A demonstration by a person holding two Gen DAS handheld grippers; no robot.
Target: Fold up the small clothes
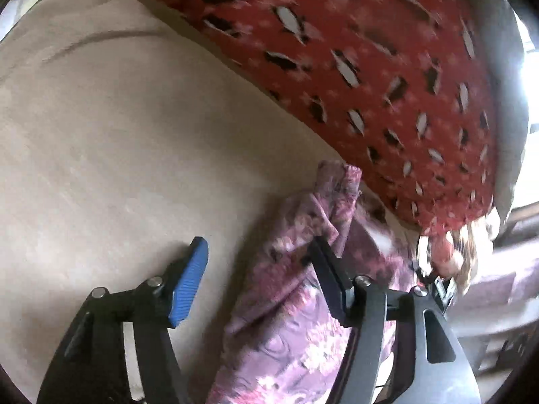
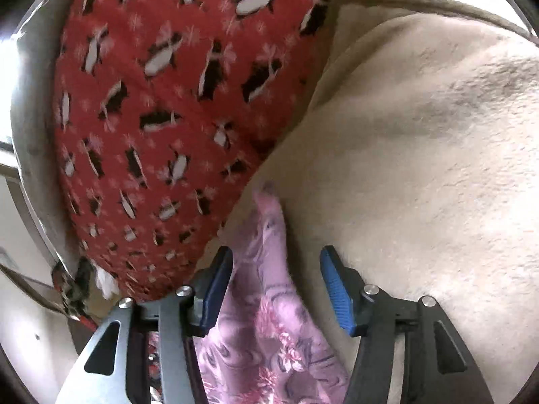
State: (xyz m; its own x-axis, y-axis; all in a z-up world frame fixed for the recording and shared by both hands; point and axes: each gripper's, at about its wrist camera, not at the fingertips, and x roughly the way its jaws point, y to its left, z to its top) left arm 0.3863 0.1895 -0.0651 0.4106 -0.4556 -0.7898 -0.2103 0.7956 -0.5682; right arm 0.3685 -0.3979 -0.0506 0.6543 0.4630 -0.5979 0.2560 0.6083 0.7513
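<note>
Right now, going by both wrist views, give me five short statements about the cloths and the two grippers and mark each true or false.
1. The left gripper is open. True.
2. The right gripper is shut on the red penguin cloth. False: it is open, with the purple floral garment lying between its fingers.
3. The purple floral garment lies on a beige blanket. True.
4. The red cloth is plain. False: it carries black-and-white penguins.
5. The garment is folded into a neat square. False: it lies bunched and crumpled.
</note>
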